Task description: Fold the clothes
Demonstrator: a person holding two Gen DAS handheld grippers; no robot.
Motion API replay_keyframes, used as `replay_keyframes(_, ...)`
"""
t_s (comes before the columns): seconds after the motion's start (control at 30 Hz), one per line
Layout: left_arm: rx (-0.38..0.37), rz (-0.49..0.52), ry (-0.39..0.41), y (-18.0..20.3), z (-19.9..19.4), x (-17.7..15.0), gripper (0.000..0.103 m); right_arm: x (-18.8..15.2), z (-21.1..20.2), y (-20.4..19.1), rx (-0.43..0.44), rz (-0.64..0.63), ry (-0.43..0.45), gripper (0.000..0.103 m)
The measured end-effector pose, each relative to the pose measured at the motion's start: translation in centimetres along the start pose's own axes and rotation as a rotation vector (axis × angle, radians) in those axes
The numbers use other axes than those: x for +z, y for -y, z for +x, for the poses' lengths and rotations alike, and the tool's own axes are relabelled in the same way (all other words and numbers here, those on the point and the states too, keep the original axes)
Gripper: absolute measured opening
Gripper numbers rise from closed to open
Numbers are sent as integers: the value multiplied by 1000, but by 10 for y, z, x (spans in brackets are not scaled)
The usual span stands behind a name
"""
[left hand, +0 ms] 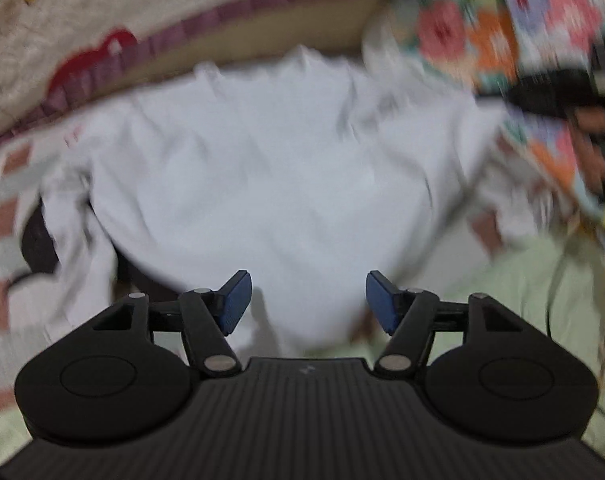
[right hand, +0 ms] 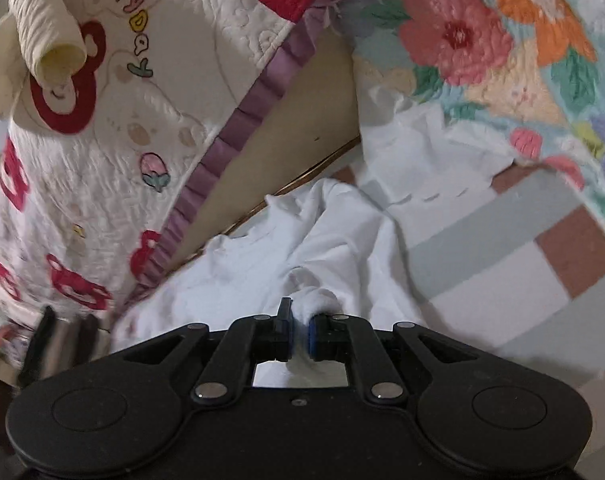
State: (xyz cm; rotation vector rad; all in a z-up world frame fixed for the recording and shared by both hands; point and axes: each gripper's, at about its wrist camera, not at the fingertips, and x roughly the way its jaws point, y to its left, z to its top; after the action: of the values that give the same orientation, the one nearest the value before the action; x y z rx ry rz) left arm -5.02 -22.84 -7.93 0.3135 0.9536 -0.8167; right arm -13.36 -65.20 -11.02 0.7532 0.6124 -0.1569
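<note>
A white garment [left hand: 262, 176] lies spread on a checked bed cover; the left wrist view is motion-blurred. My left gripper [left hand: 307, 300] is open and empty, its blue pads wide apart just above the garment's near edge. My right gripper [right hand: 299, 334] is shut on a bunched fold of the white garment [right hand: 342, 248], with cloth squeezed between the blue pads. The right gripper also shows as a dark shape in the left wrist view [left hand: 558, 96] at the garment's far right side.
A cream quilt with red and purple trim [right hand: 102, 140] hangs at the left. A floral quilt [right hand: 502, 40] lies at the right. The checked cover [right hand: 522, 272] extends right of the garment. A pale green cloth [left hand: 522, 280] lies near the left gripper.
</note>
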Motion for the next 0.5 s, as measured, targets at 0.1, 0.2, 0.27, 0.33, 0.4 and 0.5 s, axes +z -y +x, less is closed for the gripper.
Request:
replay_keyframes(0.1,29,67,-44,12,10,-13,64,-8,2,-8,-32,-47,22,10)
replay_keyframes(0.2,100,119,-93,15,29,-10,71,-16,-6,-13,-21,-55,28,10)
replay_keyframes(0.27,154,161,-140,14,48,-9,71,-21,-19,-24,28,-64,33,10)
replay_keyframes(0.33,178,176,-169,13,67,-13,68,-25,-35,-40,66,-103,53,10)
replay_keyframes(0.4,152,138,-148,7,71,-9,6,-27,-43,-50,52,-154,52,10)
replay_keyframes(0.5,189,125,-25,-6,45,21,7,-25,-48,-54,46,-195,21,10)
